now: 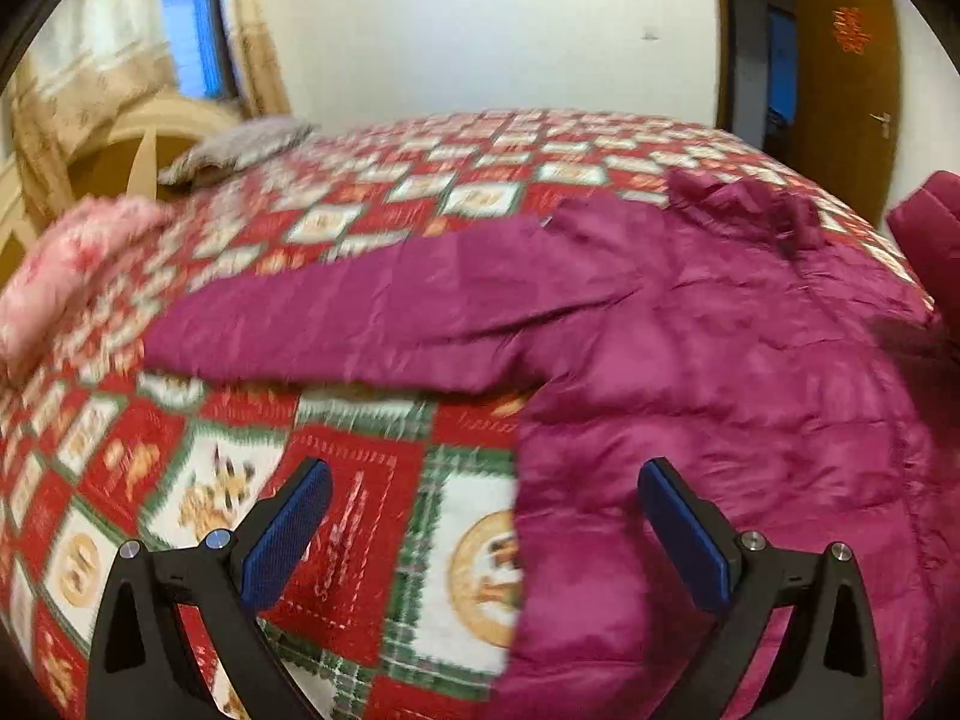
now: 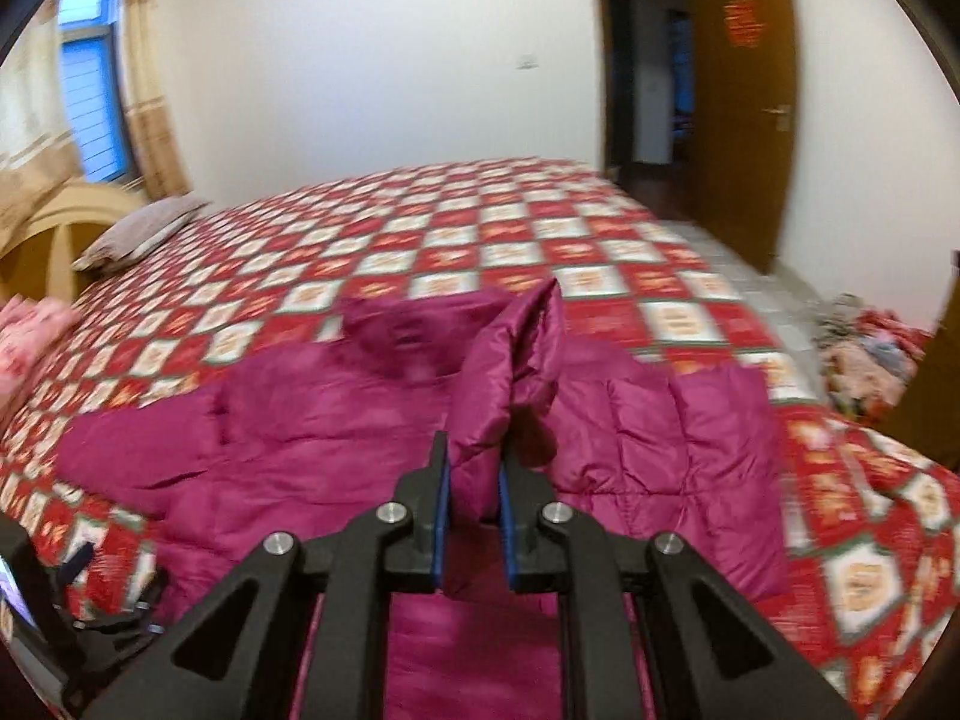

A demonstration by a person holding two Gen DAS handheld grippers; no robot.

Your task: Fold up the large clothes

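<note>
A magenta quilted puffer jacket (image 1: 690, 348) lies spread on the bed's red, white and green patchwork quilt (image 1: 360, 480), one sleeve reaching toward nine o'clock. The left gripper (image 1: 483, 531) hovers with fingers wide apart, empty. The right gripper (image 2: 474, 516) has its fingers clamped on a raised fold of the jacket at twelve o'clock
</note>
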